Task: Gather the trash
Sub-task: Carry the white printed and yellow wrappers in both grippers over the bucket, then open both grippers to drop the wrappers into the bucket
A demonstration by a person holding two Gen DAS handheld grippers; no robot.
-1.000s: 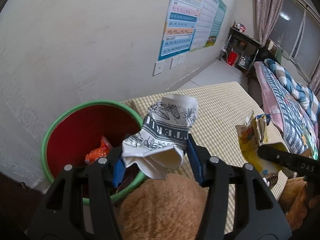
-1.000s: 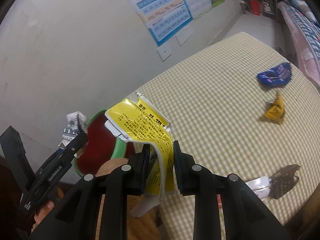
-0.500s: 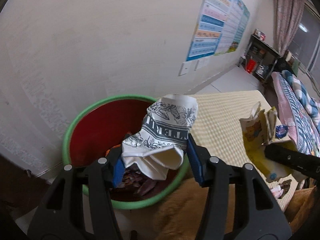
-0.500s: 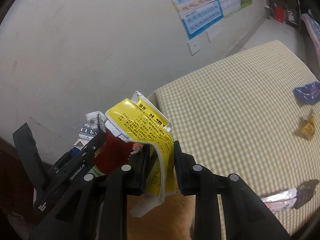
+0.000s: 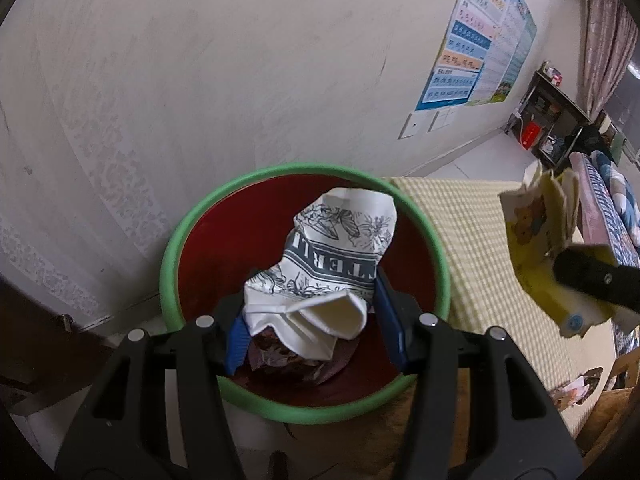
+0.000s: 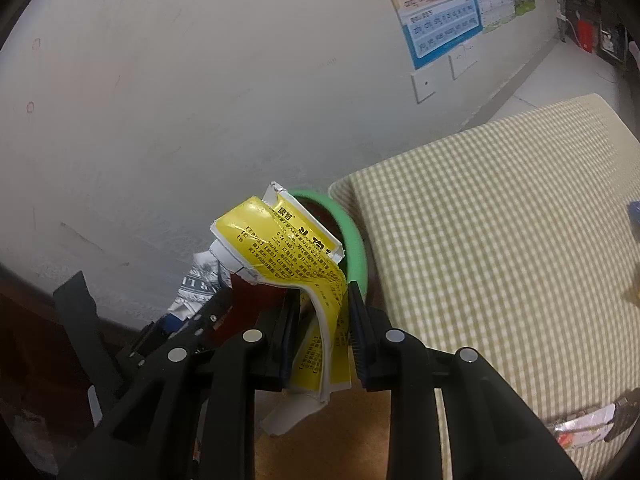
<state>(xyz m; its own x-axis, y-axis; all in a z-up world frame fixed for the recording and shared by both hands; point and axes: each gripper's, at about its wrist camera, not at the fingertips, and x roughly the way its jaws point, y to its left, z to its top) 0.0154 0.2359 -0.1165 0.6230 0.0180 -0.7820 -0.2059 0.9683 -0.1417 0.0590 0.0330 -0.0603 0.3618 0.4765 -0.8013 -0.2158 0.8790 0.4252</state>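
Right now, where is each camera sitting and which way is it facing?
Left wrist: on the left hand-held gripper, looking down into the green-rimmed bin; its black fingers clamp a crumpled paper cup.
Right wrist: on the right hand-held gripper, facing the wall and checkered table; its fingers clamp a yellow carton.
Shared: bin, cup, carton, wall posters, and each shows the other gripper.
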